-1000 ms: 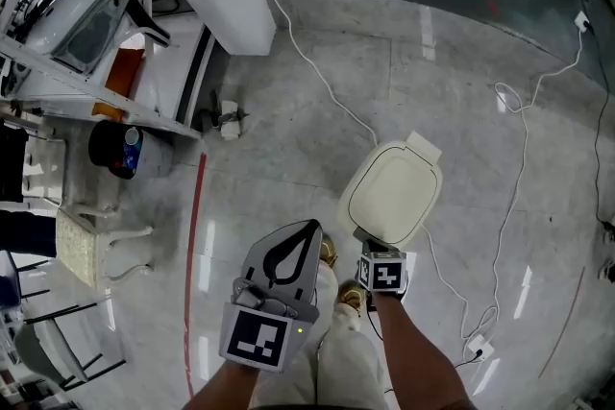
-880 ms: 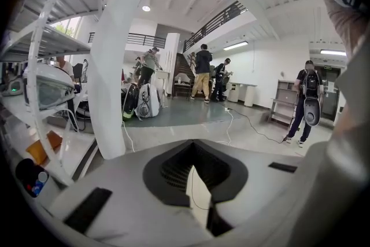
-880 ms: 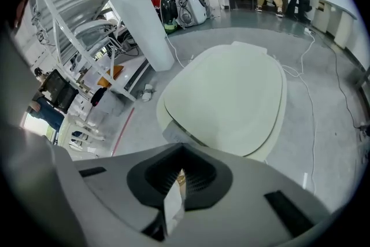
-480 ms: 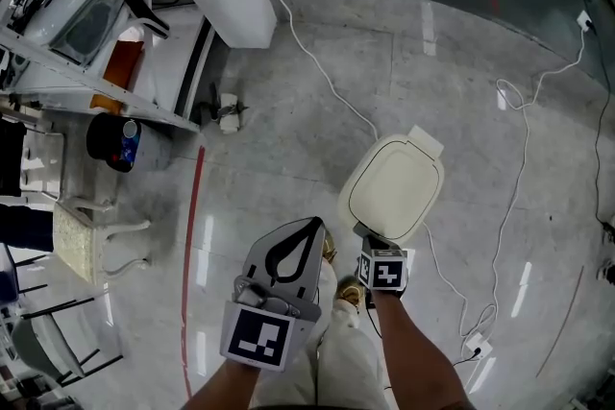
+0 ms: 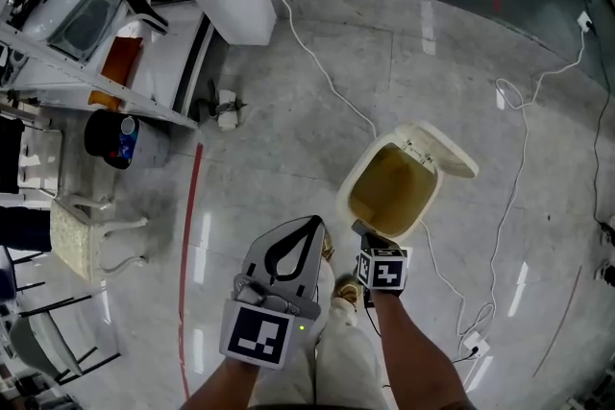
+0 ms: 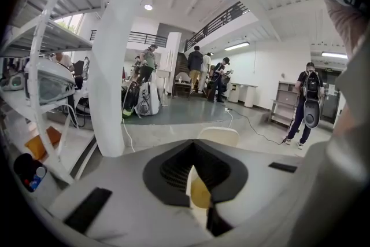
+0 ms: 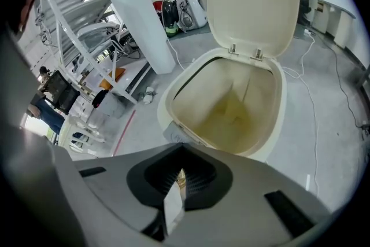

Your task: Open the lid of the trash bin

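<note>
On floor [image 5: 288, 130] ahead: cream trash bin [image 5: 389, 189], lid [image 5: 447, 152] raised | left tool [image 5: 306, 230], right tool [image 5: 363, 233] both clenched, empty

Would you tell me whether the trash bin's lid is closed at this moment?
No, in the right gripper view the lid stands raised on its hinges behind the trash bin, whose yellowish inside is exposed.

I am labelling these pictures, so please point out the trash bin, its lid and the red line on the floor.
trash bin [image 7: 166, 100], right gripper view, on its left rim.
lid [image 7: 248, 3], right gripper view, middle of its inner face.
red line [image 5: 191, 235], head view, middle of the stripe.
</note>
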A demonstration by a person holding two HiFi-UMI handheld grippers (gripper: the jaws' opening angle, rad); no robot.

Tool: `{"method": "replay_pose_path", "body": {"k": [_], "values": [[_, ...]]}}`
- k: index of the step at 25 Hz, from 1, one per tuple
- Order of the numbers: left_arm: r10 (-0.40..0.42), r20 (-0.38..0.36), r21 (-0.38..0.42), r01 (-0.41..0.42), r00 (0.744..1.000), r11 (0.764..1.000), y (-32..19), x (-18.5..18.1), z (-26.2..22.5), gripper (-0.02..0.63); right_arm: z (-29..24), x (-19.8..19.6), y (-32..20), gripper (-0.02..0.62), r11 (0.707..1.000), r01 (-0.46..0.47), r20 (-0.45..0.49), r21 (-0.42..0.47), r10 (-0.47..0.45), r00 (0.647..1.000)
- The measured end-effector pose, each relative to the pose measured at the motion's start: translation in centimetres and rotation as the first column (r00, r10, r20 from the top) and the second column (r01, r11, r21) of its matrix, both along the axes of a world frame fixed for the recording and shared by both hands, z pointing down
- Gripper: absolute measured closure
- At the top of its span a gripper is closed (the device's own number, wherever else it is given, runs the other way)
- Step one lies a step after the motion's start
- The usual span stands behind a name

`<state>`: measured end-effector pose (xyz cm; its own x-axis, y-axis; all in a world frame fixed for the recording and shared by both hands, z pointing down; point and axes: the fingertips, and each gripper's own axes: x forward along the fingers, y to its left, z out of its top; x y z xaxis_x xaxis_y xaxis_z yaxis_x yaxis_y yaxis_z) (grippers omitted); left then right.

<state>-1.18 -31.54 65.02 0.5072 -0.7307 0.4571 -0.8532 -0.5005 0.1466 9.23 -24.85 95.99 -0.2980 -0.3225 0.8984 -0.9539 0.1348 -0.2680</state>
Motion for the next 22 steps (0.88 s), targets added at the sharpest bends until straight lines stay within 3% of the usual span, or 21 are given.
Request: {"method": "replay_pose_path", "body": {"k": [6,10,16,19,22], "values": [[0.003,-0.012,-0.001,-0.003,1.000,1.000,-0.2,0.6,-0.3,0.616,-0.7,0.4,-0.6,0.560,1.000,-0.022,0.005,-0.019,0.022,1.000],[0.000,-0.024,0.012,0.000,1.000,1.000,-0.7,0.9,-1.5,0.615,-3.0,0.3,-2.2,0.560,1.000,-0.021,0.020,0.018,0.021,1.000],[-0.008,-0.053,0.026,0.009,0.999,1.000,-0.4,1.1,-7.0,0.615,-11.9,0.6,-4.8,0.561,0.991,-0.036,0.062,0.129,0.028,0.998],[0.004,-0.068,0.072,0.001,0.998,0.997,-0.5,1.3,-10.9,0.615,-17.1,1.0,-7.2,0.561,0.982,-0.036,0.053,0.187,0.026,0.998],[0.022,-0.078,0.150,-0.010,0.997,0.989,-1.9,1.6,-14.9,0.615,-23.1,1.3,-12.1,0.561,0.952,-0.023,0.048,0.307,0.009,0.999]]}}
